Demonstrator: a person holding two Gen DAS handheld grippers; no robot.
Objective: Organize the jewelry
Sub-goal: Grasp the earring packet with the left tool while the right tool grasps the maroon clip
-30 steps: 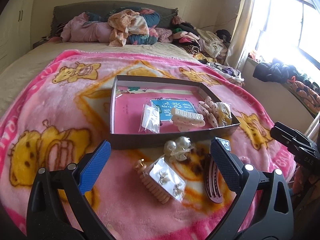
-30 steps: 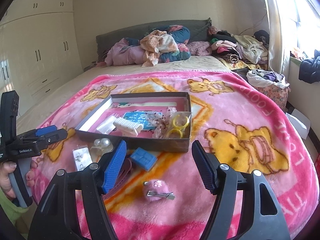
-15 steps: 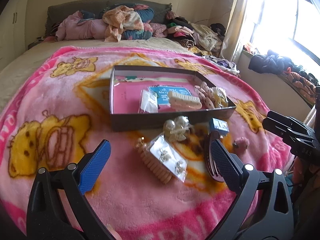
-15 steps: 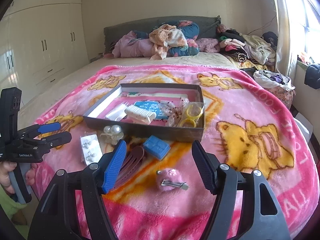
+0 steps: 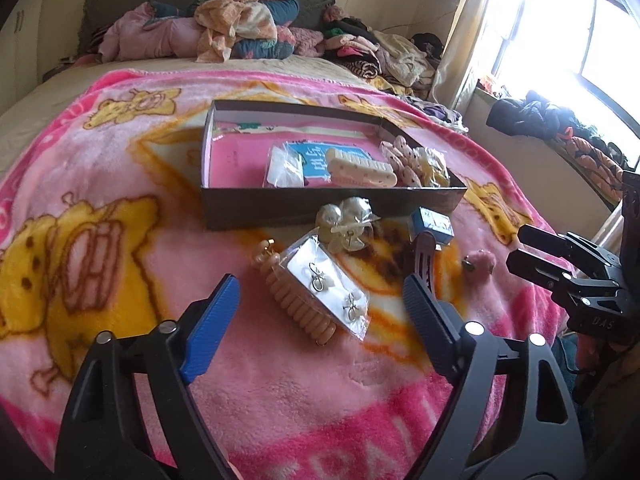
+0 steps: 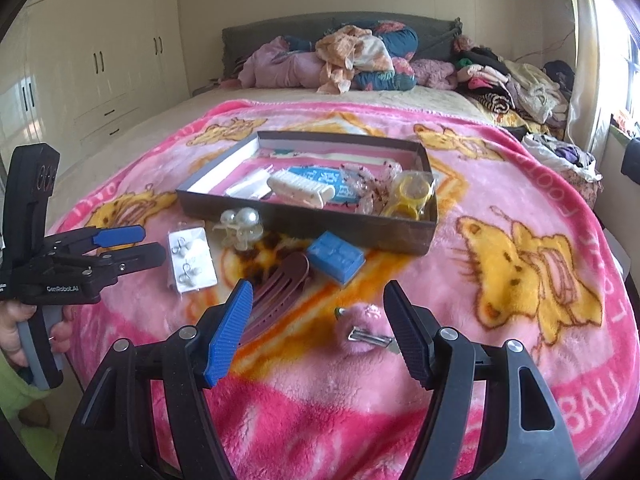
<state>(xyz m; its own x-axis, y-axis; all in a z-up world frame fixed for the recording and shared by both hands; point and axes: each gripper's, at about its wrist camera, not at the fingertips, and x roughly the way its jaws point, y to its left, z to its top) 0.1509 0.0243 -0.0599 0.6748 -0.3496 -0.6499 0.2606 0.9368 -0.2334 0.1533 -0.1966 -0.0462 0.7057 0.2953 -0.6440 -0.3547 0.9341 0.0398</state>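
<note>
Bed blanket [image 5: 132, 264]: carries everything.
Box [image 5: 332, 210]: beyond both grippers, partly filled.
Left gripper [image 5: 320, 320]: empty; jaws just narrowed around the earring packet [image 5: 328, 284] directly ahead, likely next pick.
Right gripper [image 6: 320, 320]: open, empty; pink hairclip [image 6: 366, 334] just ahead.

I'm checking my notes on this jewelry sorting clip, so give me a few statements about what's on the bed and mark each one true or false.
1. The blue box lies inside the tray. False: it lies on the blanket, in front of the tray.
2. The earring card rests partly on the peach comb. True.
3. The right gripper is shut on the pink pompom clip. False: its jaws stand open, and the clip lies on the blanket, ungripped.
4. A white hair claw lies in the tray. True.
5. The left gripper holds nothing. True.
</note>
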